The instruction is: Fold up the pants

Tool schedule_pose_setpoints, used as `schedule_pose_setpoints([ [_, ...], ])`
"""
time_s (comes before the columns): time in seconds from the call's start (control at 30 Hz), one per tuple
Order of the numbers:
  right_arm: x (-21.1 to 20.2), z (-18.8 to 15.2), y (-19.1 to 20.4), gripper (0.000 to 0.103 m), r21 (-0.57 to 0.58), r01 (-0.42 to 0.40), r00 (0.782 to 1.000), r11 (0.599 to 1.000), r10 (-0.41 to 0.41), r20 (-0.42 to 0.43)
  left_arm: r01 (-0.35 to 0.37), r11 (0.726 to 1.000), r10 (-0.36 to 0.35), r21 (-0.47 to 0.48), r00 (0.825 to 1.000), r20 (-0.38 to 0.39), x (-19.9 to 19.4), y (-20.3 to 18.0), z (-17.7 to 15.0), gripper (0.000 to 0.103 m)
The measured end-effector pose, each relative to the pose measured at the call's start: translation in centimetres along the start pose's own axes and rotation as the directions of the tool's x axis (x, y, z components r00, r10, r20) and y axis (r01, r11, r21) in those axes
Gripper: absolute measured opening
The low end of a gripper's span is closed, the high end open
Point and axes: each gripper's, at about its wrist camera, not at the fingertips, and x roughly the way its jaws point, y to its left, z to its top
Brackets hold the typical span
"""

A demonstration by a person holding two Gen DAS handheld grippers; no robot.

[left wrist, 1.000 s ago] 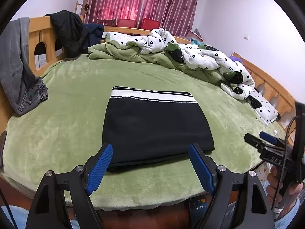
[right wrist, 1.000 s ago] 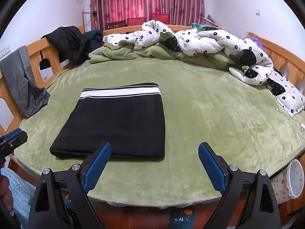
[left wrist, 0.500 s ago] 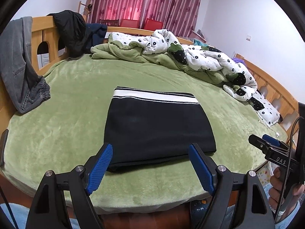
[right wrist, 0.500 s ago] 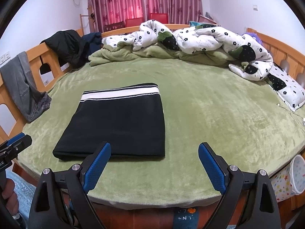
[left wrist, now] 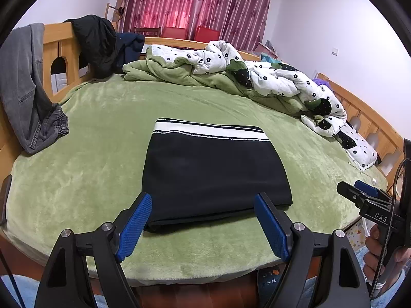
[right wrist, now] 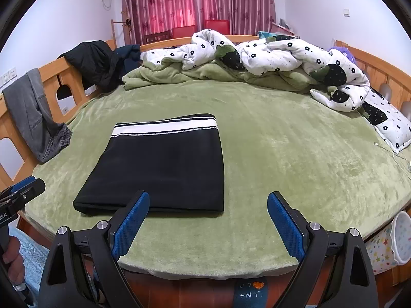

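Black pants (left wrist: 213, 169) with a white striped waistband lie folded into a flat rectangle on the green bed cover (left wrist: 102, 154), waistband on the far side. My left gripper (left wrist: 203, 200) hovers open just before the fold's near edge, blue pads apart and holding nothing. In the right wrist view the pants (right wrist: 164, 169) sit left of centre; my right gripper (right wrist: 208, 197) stands open near their near right corner, empty. Each gripper shows at the edge of the other's view: the right gripper (left wrist: 352, 186) held by a hand, the left gripper (right wrist: 28, 184) at the far left.
Grey jeans (left wrist: 28, 89) and a black jacket (left wrist: 95, 43) hang over the wooden bed rail on the left. A crumpled flowered quilt (left wrist: 269, 77) and green blanket lie along the far side. A star-patterned pail (right wrist: 400, 236) stands by the bed's right edge.
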Motion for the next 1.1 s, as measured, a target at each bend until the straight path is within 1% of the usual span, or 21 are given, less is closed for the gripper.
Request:
schedule_pose_setpoints([
  [0.2, -0.21, 0.03, -0.13, 0.092, 0.007, -0.007, 1.000, 1.000, 0.007, 0.007, 0.001, 1.000, -0.001, -0.013, 1.000, 0.002, -0.08, 0.14, 0.06, 0.081],
  [1.1, -0.45, 0.13, 0.22, 0.092, 0.012, -0.016, 1.000, 1.000, 0.016, 0.013, -0.003, 1.000, 0.003, -0.010, 1.000, 0.008, -0.20, 0.22, 0.10, 0.081],
])
